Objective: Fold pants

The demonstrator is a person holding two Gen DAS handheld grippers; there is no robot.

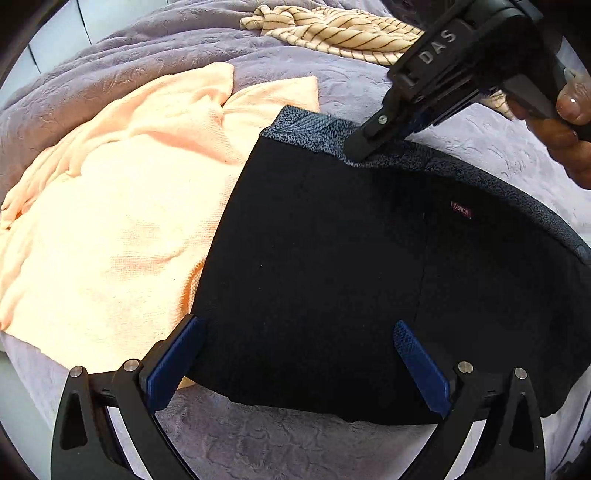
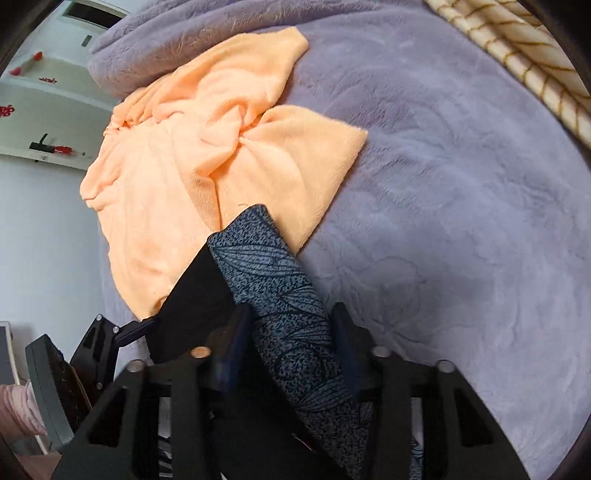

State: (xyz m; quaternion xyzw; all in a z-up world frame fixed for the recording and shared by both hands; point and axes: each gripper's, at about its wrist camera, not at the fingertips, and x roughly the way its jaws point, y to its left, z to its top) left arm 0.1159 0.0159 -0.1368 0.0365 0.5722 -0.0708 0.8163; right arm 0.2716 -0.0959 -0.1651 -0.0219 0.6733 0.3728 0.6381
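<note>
Right wrist view puts your right gripper (image 2: 291, 343) astride the patterned waistband (image 2: 280, 295) of the black pants (image 1: 332, 277), the band running up between the two fingers. In the left wrist view its tips look drawn together on that band, so read it as clenched on the waistband, though the blur there leaves some doubt. Your left gripper (image 1: 295, 354) hangs spread wide over the pants' near end, pads apart and holding nothing.

From the waistband outward: the pants lie flat on the lilac blanket (image 1: 258, 450), their far corner overlapping the peach towel (image 1: 110, 221). A striped cream cloth (image 1: 332, 29) lies well beyond the waistband, apart from the pants.

Expect the pants to handle as soft, light and limp; they will sag and crease wherever unsupported, and the plush blanket may drag at them. The waistband looks thicker and firmer than the legs, so it is likely your surest hold. Take the left grip at the near hem edge, pinching all layers together.
</note>
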